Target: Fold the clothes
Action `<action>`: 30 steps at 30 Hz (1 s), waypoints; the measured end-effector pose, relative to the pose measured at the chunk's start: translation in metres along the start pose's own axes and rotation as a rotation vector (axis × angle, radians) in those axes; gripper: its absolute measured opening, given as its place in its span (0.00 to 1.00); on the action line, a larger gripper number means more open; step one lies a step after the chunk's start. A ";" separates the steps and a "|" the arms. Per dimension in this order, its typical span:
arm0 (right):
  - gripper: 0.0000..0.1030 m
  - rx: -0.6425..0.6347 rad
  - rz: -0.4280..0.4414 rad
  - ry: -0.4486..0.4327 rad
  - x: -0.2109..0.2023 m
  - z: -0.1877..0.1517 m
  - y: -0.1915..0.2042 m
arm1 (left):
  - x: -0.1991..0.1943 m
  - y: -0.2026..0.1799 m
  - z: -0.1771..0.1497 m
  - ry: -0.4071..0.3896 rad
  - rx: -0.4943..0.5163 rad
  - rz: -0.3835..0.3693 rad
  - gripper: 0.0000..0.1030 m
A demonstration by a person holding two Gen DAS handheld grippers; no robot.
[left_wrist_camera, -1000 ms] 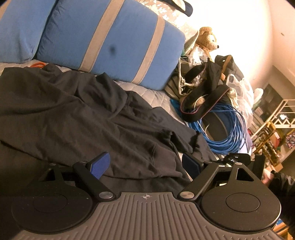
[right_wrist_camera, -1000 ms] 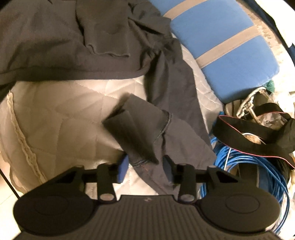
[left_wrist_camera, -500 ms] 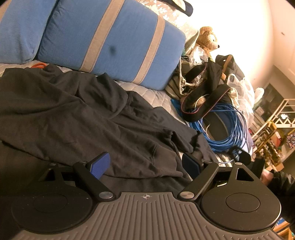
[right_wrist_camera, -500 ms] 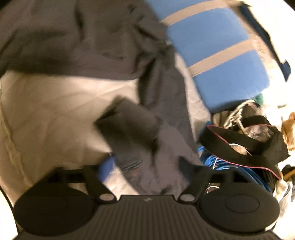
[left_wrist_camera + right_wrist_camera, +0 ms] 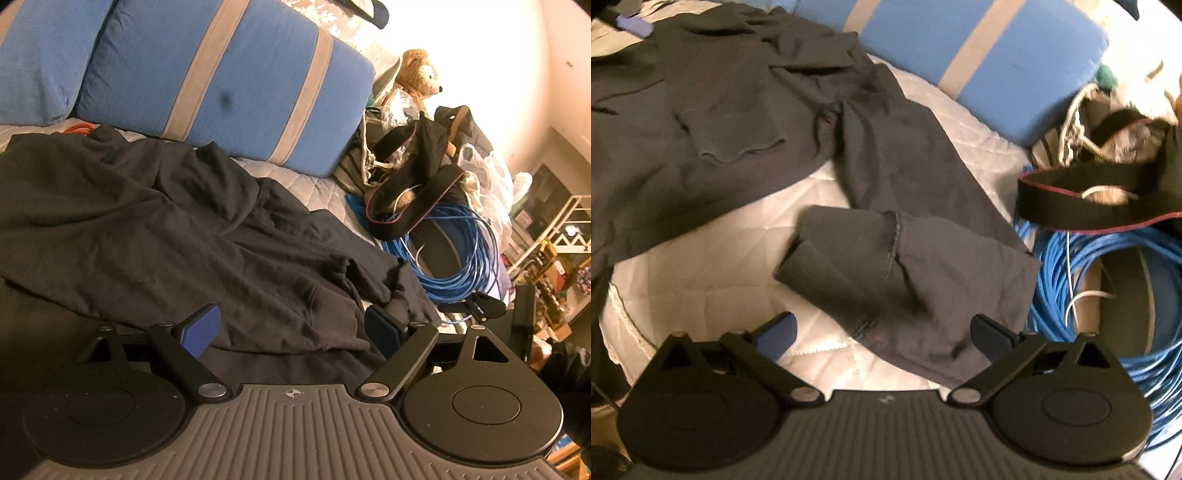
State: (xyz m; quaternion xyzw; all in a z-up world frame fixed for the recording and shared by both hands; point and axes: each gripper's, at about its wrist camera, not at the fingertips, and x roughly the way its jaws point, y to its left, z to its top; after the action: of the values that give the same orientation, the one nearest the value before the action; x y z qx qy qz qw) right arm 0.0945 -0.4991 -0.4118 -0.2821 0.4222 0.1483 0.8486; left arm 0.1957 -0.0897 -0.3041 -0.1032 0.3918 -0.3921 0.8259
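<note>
1. Garment [image 5: 155,229]: dark, long-sleeved, spread crumpled over the quilted bed [image 5: 713,254]. The body lies toward the pillow end; one sleeve [image 5: 908,206] runs out to the bed's right edge.
2. Cuff [image 5: 842,254]: the sleeve end, doubled back on itself, flat on the quilt near the right edge, stitched seam showing.
3. Left gripper [image 5: 291,330]: jaws wide, blue pads well apart, nothing between them. It hangs low over the garment's near hem; contact with the cloth cannot be told.
4. Right gripper [image 5: 882,334]: jaws wide, holding nothing. The cuff and sleeve end lie ahead of and between the pads, not pinched. The view is somewhat blurred.
5. Pillow [image 5: 221,85]: blue with grey stripes, at the head of the bed, just beyond the garment; a second blue pillow [image 5: 40,55] to its left.
6. Cable [image 5: 461,254]: blue coil at the bed's right edge, just beside the sleeve end.
7. Strap [image 5: 1097,210]: black with red piping, lying over the coil's far side.
8. Teddy bear [image 5: 417,74]: brown, atop bags past the pillow's right corner.
9. Orange cord [image 5: 77,128]: a loop peeking from behind the garment's far edge, at the pillow's foot.
</note>
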 end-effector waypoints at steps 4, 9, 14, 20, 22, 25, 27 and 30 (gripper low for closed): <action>1.00 -0.073 -0.062 -0.004 0.002 -0.002 0.010 | 0.001 0.000 0.000 0.002 -0.002 0.002 0.84; 0.84 -0.151 -0.054 -0.034 0.004 -0.001 0.020 | 0.001 -0.001 0.000 0.005 -0.001 0.005 0.84; 0.40 -0.214 -0.033 -0.053 0.001 0.001 0.030 | 0.001 -0.001 0.001 0.006 -0.005 0.003 0.84; 0.19 -0.166 -0.023 -0.098 -0.011 0.007 0.026 | -0.007 -0.005 0.007 -0.010 -0.013 0.008 0.84; 0.18 -0.097 -0.012 -0.128 -0.019 0.013 0.019 | -0.011 -0.010 0.011 -0.018 -0.010 0.013 0.84; 0.18 -0.018 -0.007 -0.162 -0.028 0.022 0.010 | -0.016 -0.017 0.017 -0.023 -0.016 0.010 0.84; 0.18 0.038 0.004 -0.179 -0.033 0.028 0.005 | -0.019 -0.021 0.021 -0.026 -0.022 0.008 0.84; 0.18 0.119 0.027 -0.202 -0.039 0.035 -0.001 | -0.022 -0.026 0.026 -0.029 -0.033 -0.002 0.84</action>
State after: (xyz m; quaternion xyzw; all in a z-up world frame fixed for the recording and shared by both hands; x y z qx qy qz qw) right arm 0.0941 -0.4796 -0.3634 -0.2089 0.3463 0.1622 0.9000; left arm 0.1915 -0.0953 -0.2616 -0.1230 0.3861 -0.3846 0.8294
